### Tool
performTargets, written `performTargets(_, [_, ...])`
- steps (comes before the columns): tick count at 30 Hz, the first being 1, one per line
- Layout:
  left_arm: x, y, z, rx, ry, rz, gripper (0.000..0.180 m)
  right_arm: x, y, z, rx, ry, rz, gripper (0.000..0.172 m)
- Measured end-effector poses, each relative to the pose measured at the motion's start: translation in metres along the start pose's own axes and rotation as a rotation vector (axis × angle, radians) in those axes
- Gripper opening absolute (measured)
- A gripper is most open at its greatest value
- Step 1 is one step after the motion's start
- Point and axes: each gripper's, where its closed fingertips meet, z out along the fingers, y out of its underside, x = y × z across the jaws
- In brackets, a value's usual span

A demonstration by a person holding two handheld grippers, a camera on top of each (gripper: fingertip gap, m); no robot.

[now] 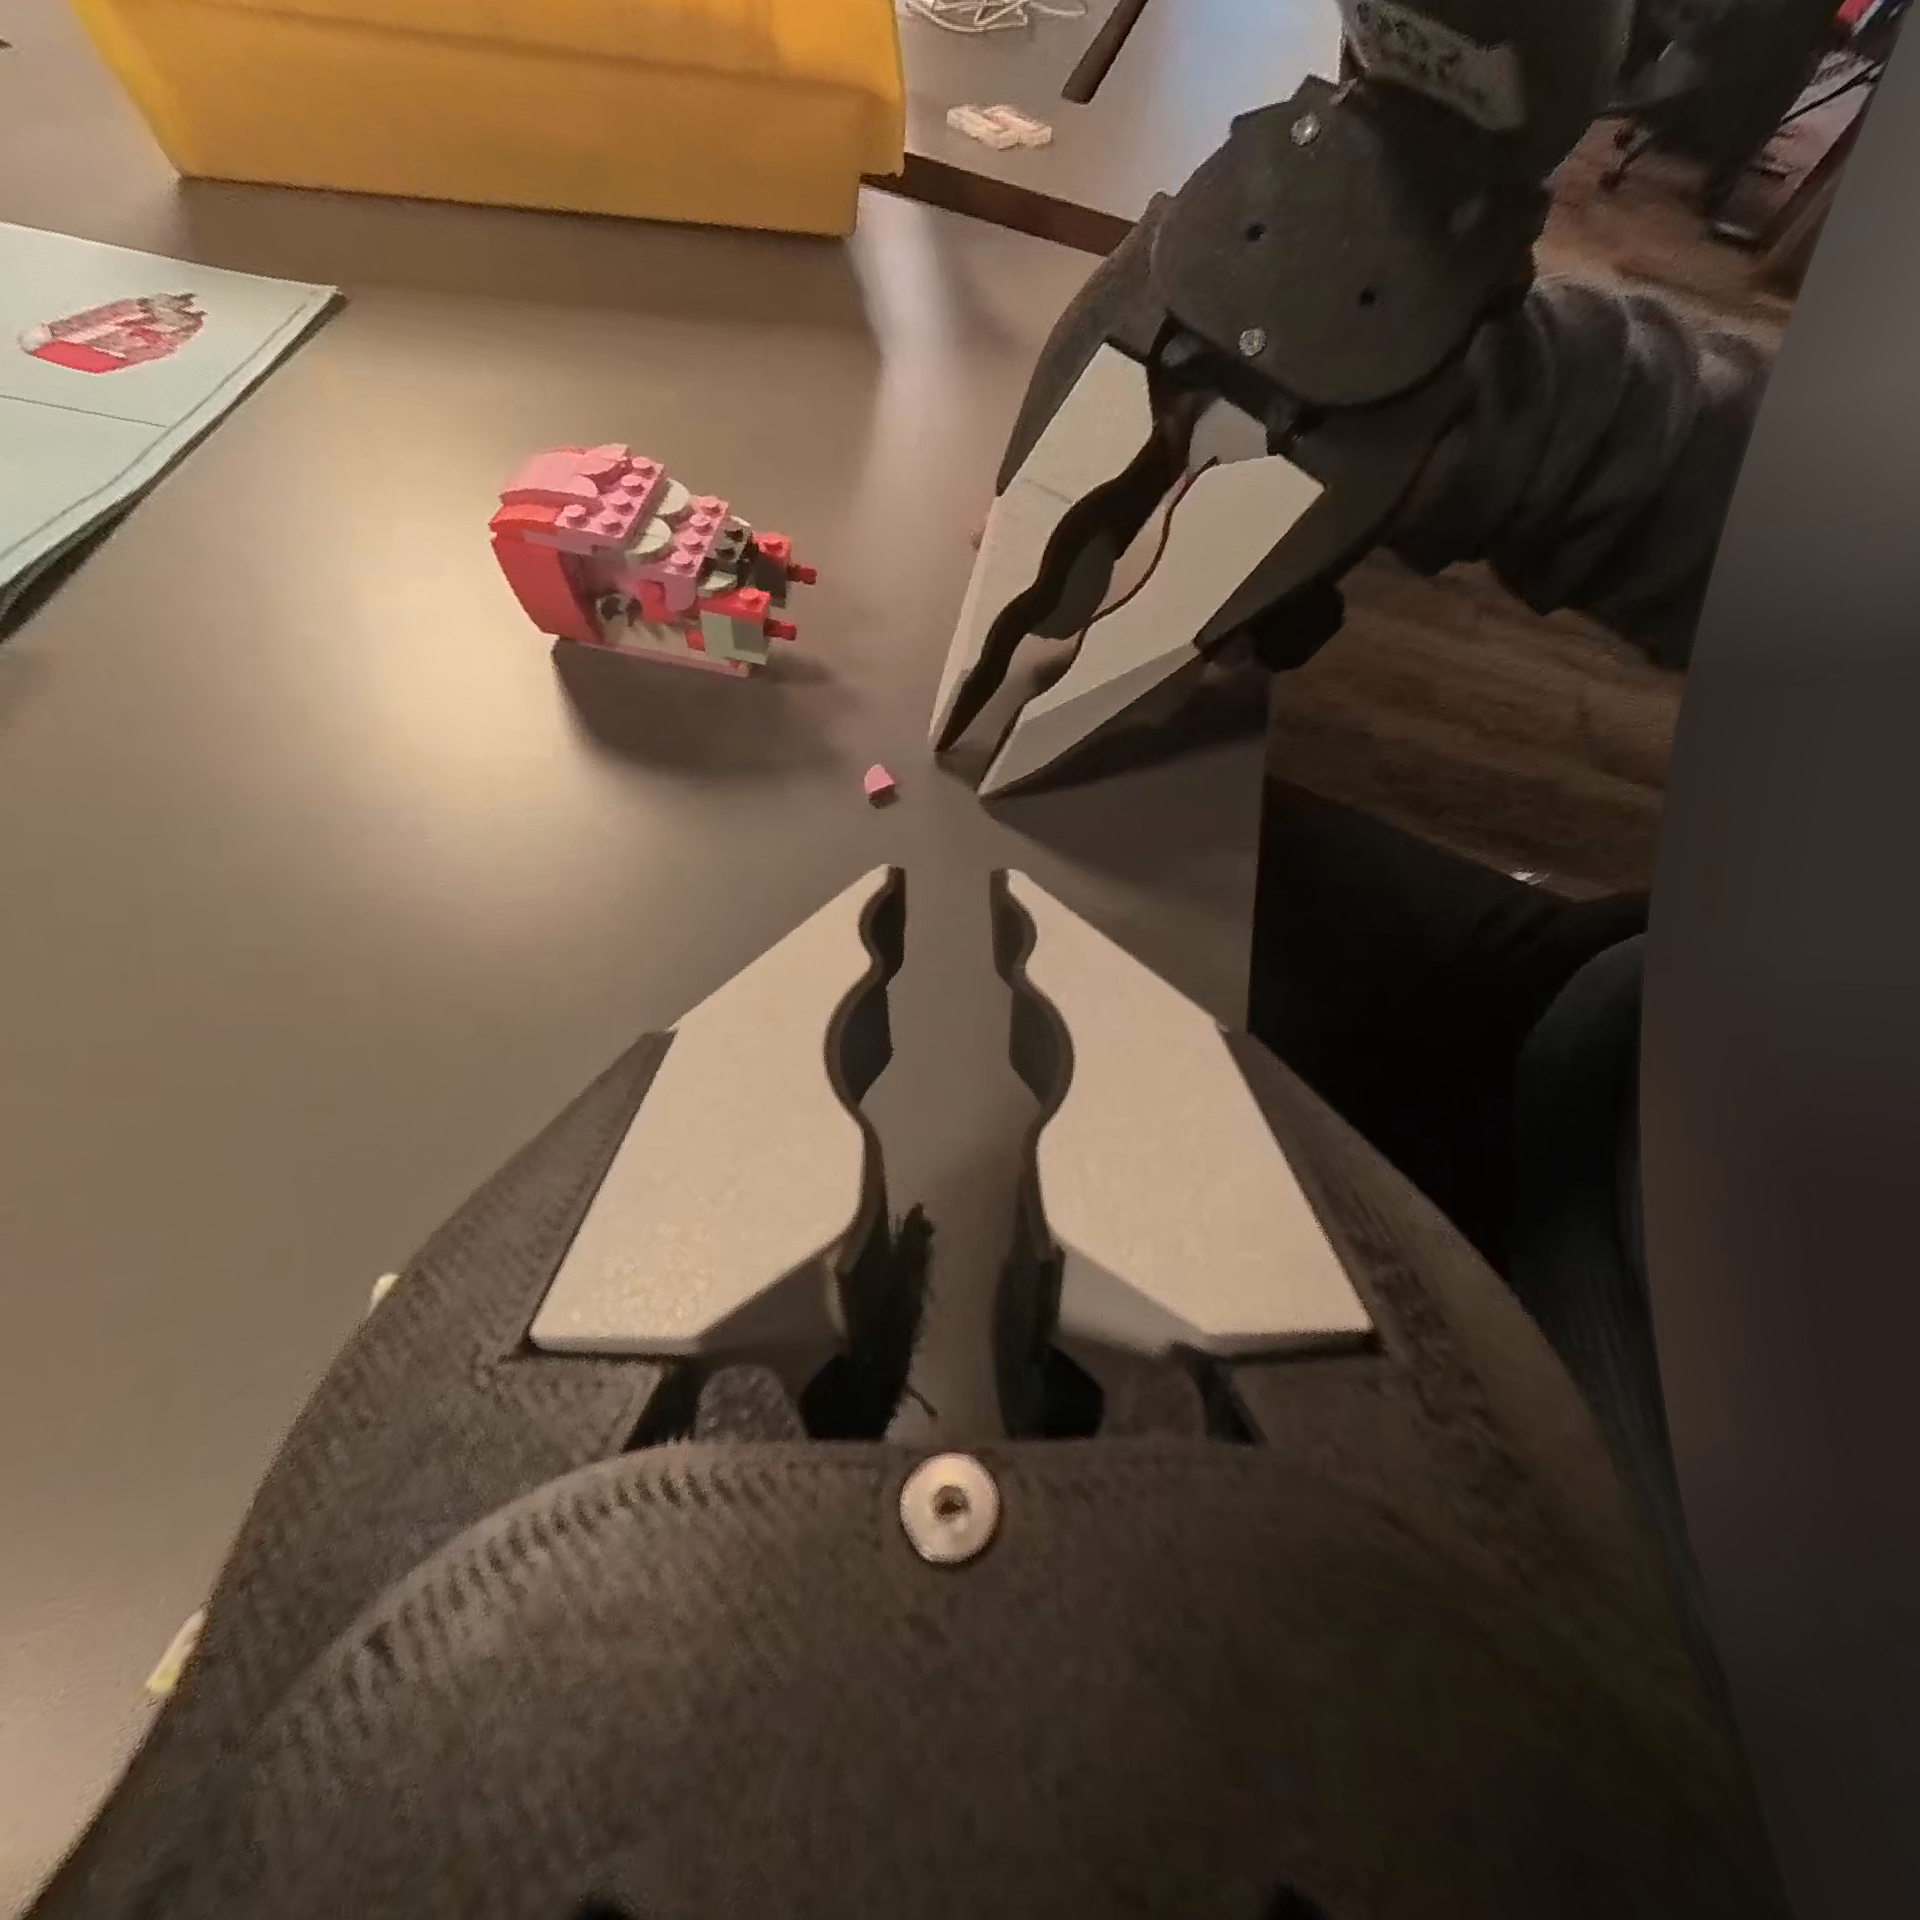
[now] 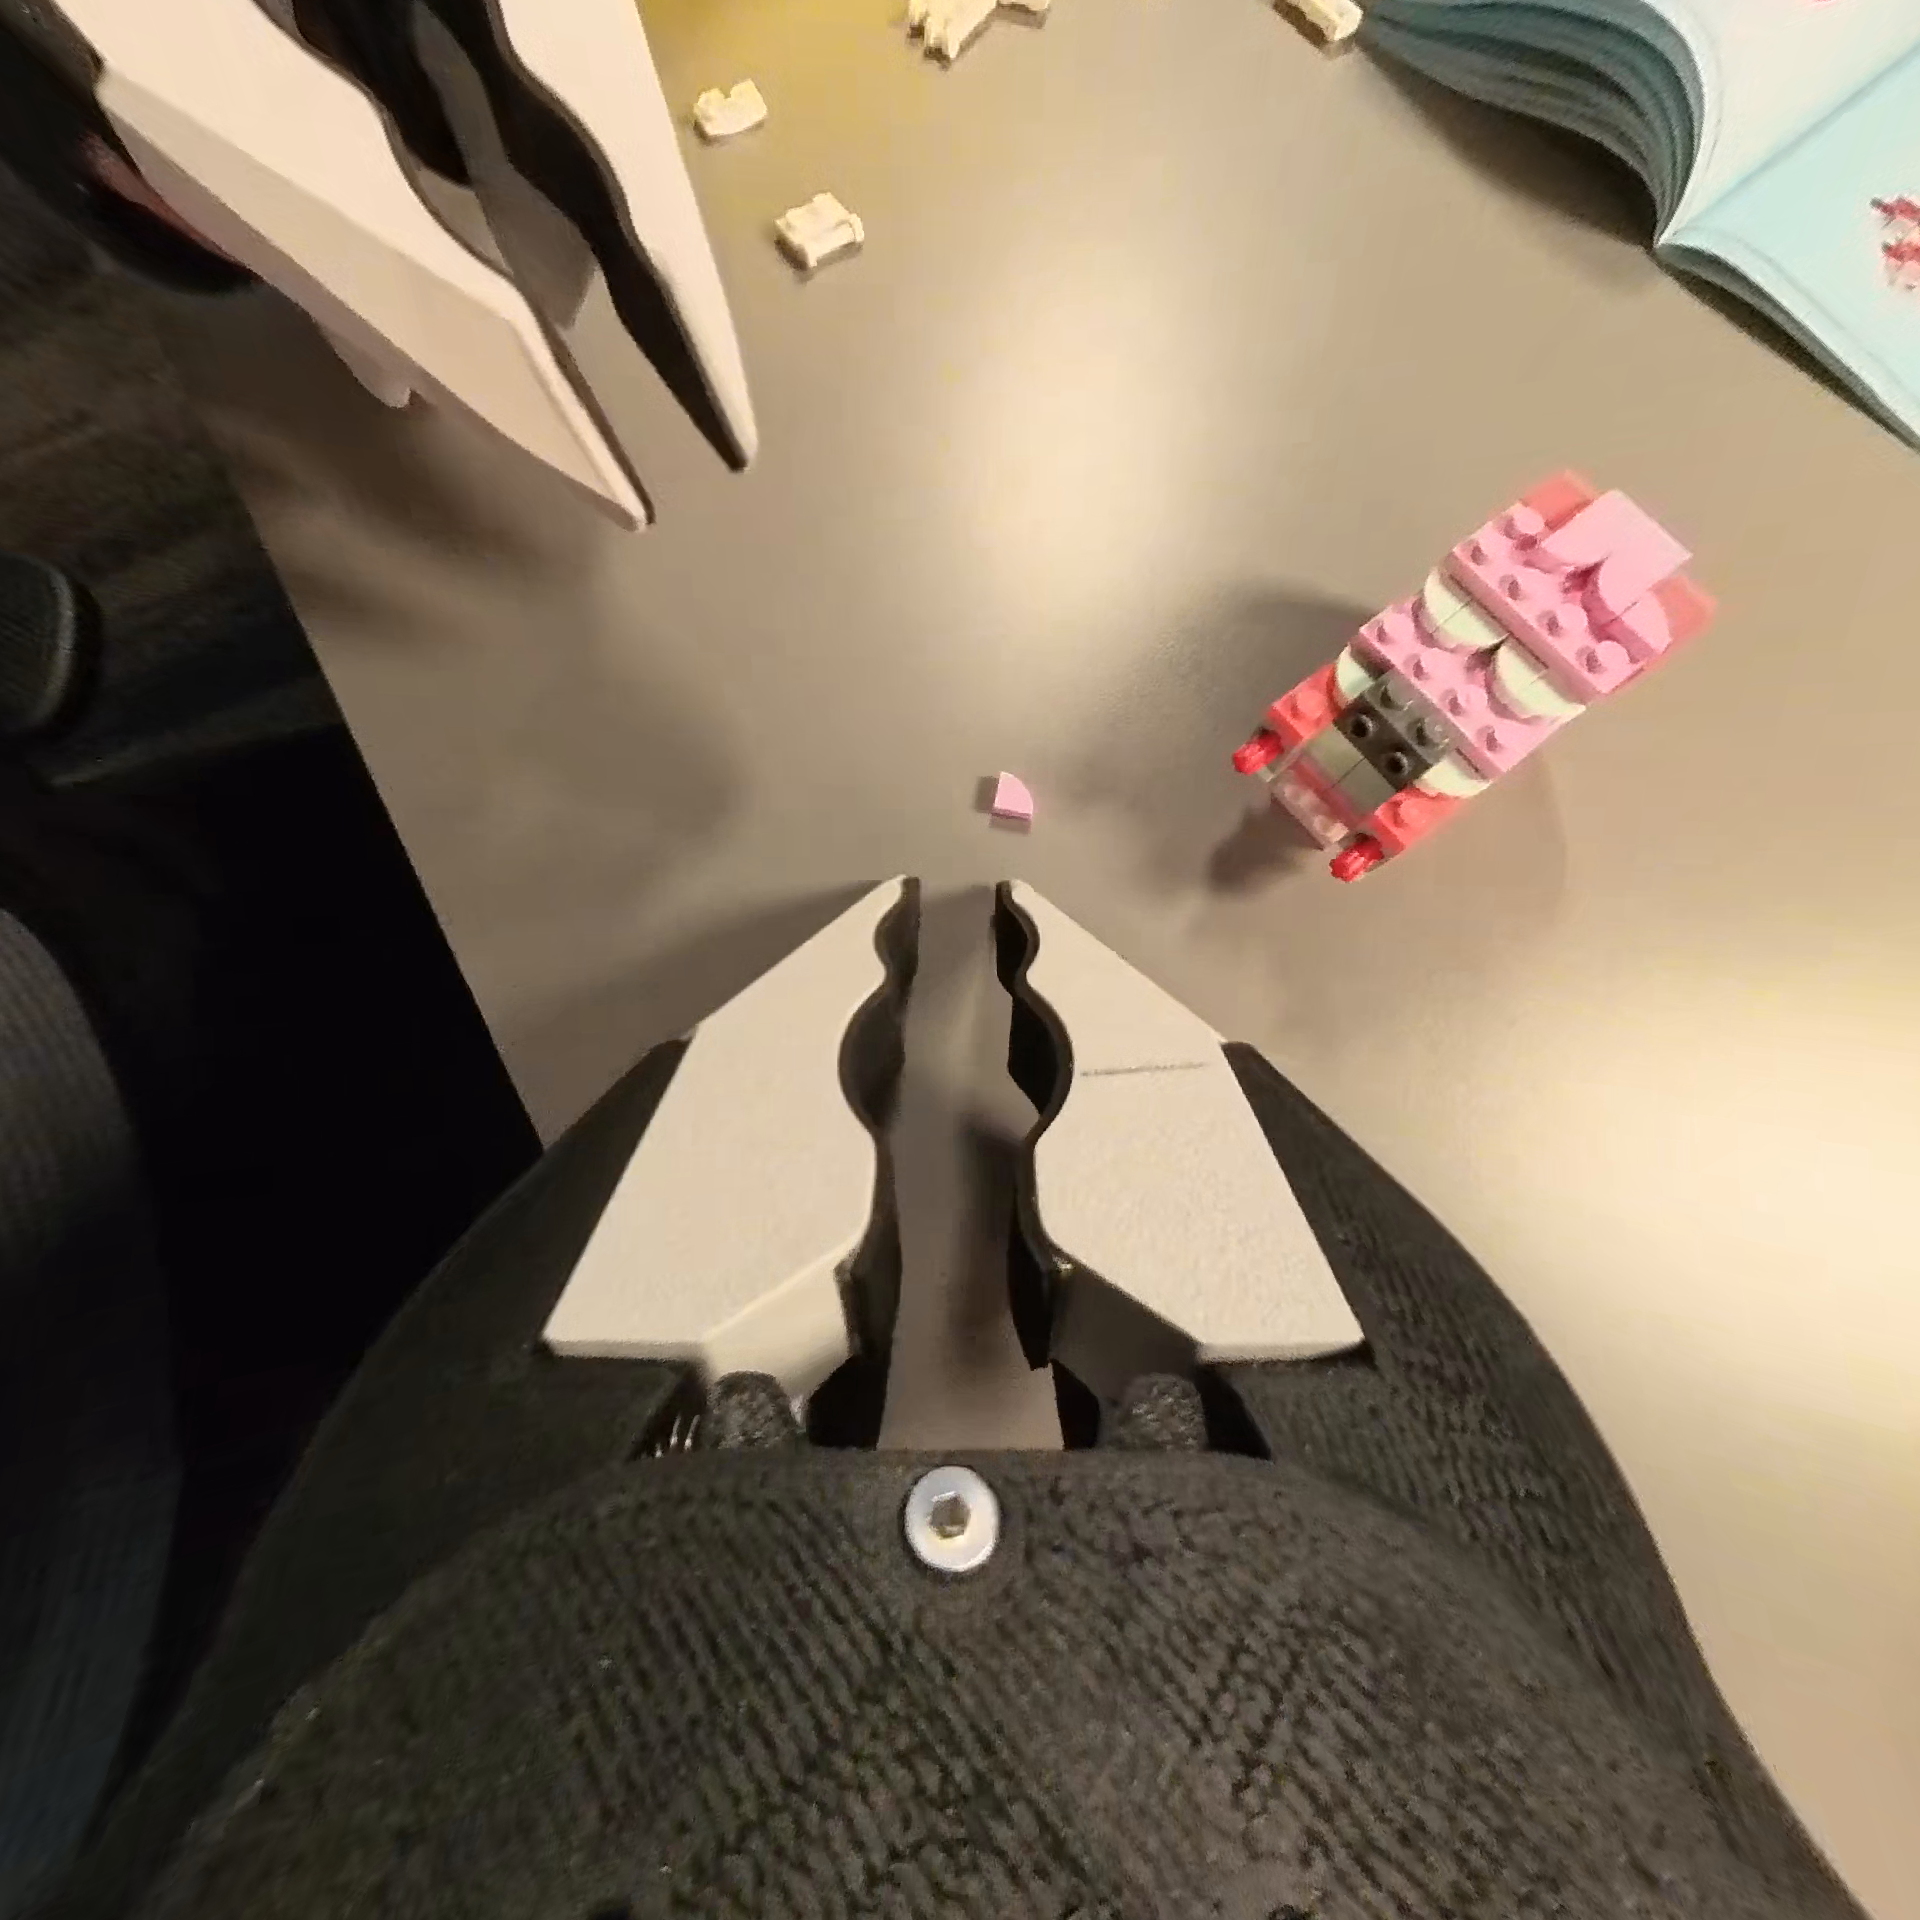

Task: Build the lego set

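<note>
You are holding both grippers slightly parted and empty: your left gripper [image 1: 945,873] and right gripper [image 2: 956,883] are pointing at the small pink piece [image 2: 1010,803] lying loose on the table [image 2: 1143,416], apart from the pink-and-red brick model [image 2: 1475,675].

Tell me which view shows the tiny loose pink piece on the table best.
The right wrist view: the pink piece is seen from above, its quarter-round shape plain, just ahead of the right gripper. The left wrist view shows the piece smaller, at a low angle, as a blurred lump beside the right gripper's tips.
</note>
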Motion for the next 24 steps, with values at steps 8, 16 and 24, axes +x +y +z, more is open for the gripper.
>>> performTargets(8, [0.002,0.000,0.002,0.000,0.009,0.002,0.014,0.002,-0.007,0.008,0.034,-0.010,0.007,0.012])
performTargets(16, [0.003,0.003,0.006,-0.014,0.019,0.007,0.008,0.009,-0.013,0.014,0.050,-0.007,0.025,0.005])
performTargets(24, [-0.003,-0.003,0.024,-0.017,-0.003,0.063,0.024,0.005,-0.010,0.008,0.049,-0.078,-0.084,0.014])
